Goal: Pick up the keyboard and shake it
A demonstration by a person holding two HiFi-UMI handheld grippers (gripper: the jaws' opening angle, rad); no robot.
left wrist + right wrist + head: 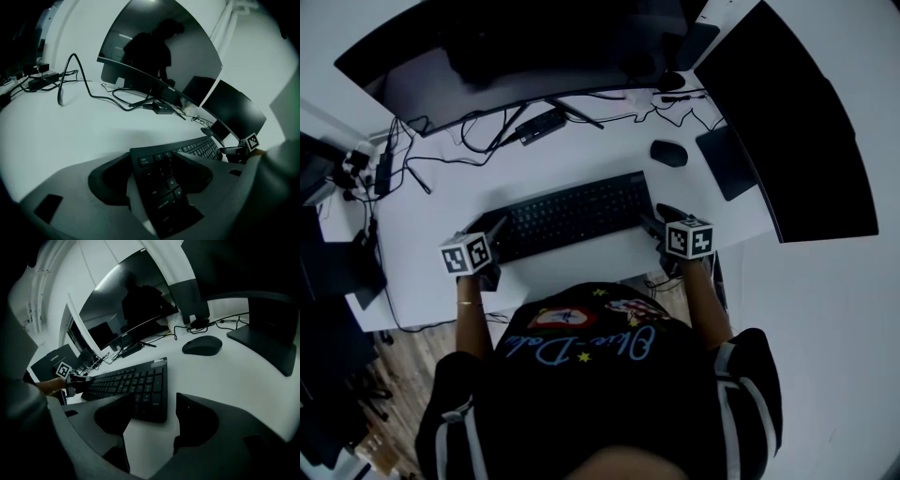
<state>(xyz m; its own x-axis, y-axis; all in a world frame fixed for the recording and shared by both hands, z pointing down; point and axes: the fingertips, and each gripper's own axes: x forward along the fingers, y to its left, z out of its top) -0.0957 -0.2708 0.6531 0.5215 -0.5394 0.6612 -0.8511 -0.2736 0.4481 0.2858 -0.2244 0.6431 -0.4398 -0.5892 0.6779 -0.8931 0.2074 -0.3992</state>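
- We find all three views dim and underexposed, with a cool grey cast.
- The white surface (600, 157) is the brightest area; the black keyboard (572, 214) on it loses most detail.
- In the left gripper view the curved monitor (154, 47) mirrors a dark silhouette and faint light streaks.
- Fisheye distortion bends straight edges, and we lose the corners to black.
- The near parts of the left tool (154, 176) and right tool (157, 403) look soft; shadows are faint, diffuse.
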